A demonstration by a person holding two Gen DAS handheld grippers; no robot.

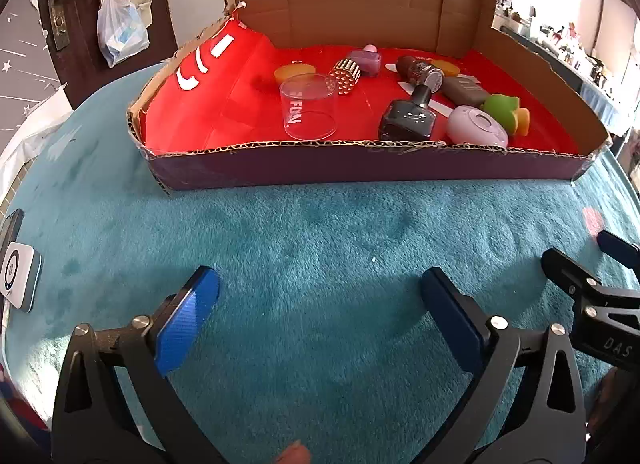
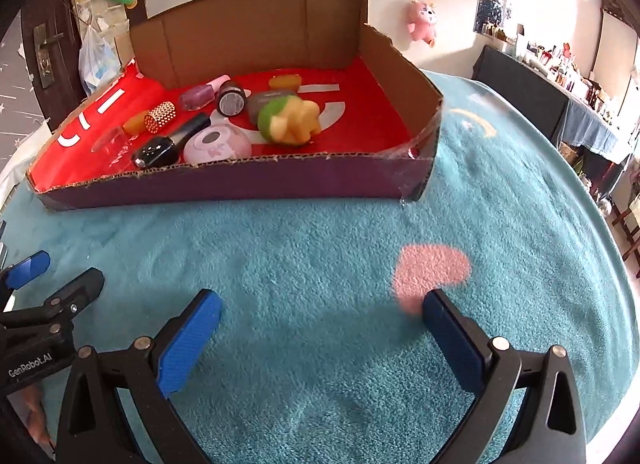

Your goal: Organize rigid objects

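A cardboard box point(image 1: 360, 167) with a red lining sits on the teal blanket; it also shows in the right wrist view point(image 2: 240, 183). Inside lie a clear cup point(image 1: 309, 107), a studded gold cylinder point(image 1: 345, 75), a black bottle point(image 1: 409, 119), a pink round case point(image 1: 477, 126), a green and yellow toy point(image 1: 507, 112), a purple bottle point(image 1: 365, 60) and other small items. My left gripper point(image 1: 318, 300) is open and empty over the blanket in front of the box. My right gripper point(image 2: 320, 316) is open and empty, to the right of the left one.
A teal fluffy blanket point(image 1: 320, 232) covers the round table, with a pink heart patch point(image 2: 432, 268). A white device point(image 1: 18, 276) and a phone lie at the left table edge. A door and a hanging plastic bag point(image 1: 120, 29) stand behind left; cluttered shelves far right.
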